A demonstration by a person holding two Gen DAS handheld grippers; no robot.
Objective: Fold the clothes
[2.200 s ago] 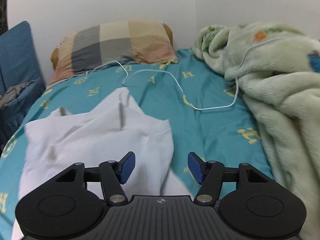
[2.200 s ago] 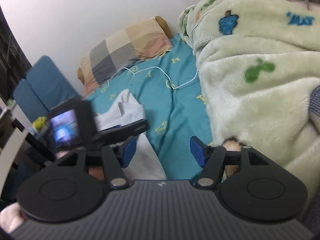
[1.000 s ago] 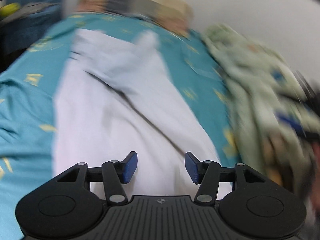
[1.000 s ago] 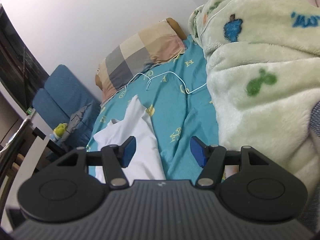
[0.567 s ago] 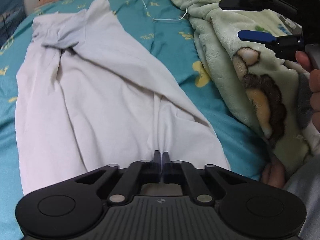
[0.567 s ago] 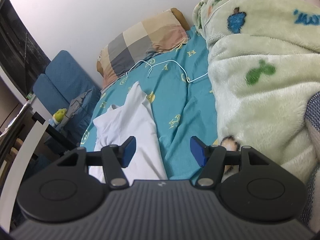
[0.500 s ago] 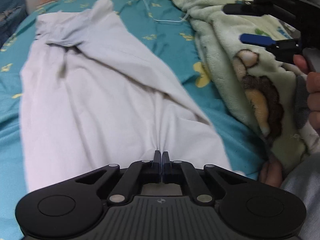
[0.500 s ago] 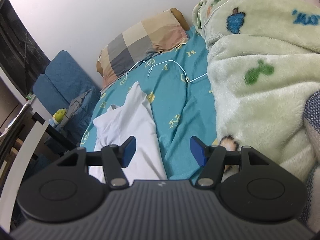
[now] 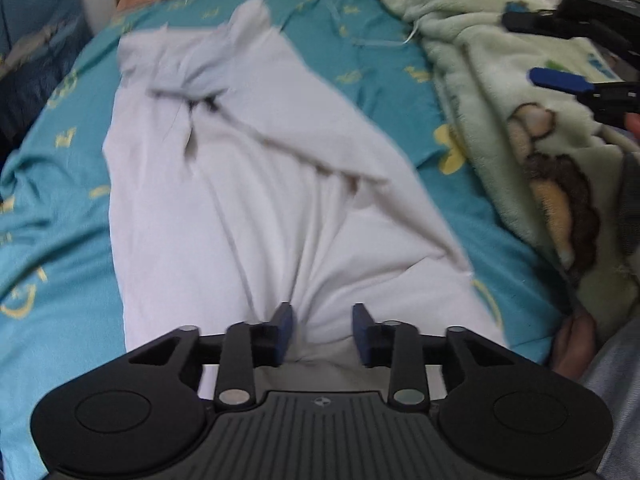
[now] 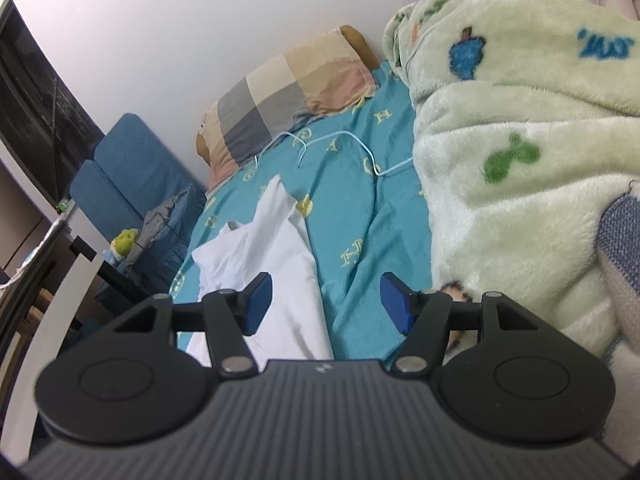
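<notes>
A white garment [image 9: 248, 184] lies stretched lengthwise on the teal bed sheet [image 9: 56, 184], wrinkled and bunched at its near hem. My left gripper [image 9: 322, 330] is open right over that near hem, its blue pads either side of a bunched fold, holding nothing. The garment also shows in the right wrist view [image 10: 276, 252]. My right gripper [image 10: 324, 304] is open and empty, held above the bed to the right of the garment; it also shows at the right edge of the left wrist view [image 9: 576, 60].
A thick pale green blanket [image 10: 520, 128] is piled along the right side of the bed. A checked pillow [image 10: 288, 92] lies at the head, with a white cable [image 10: 360, 152] on the sheet. A blue chair [image 10: 132, 176] stands left of the bed.
My left gripper dropped to the garment's near hem, shut on it and pulled it, and has now opened and let go. The right gripper has barely moved.
</notes>
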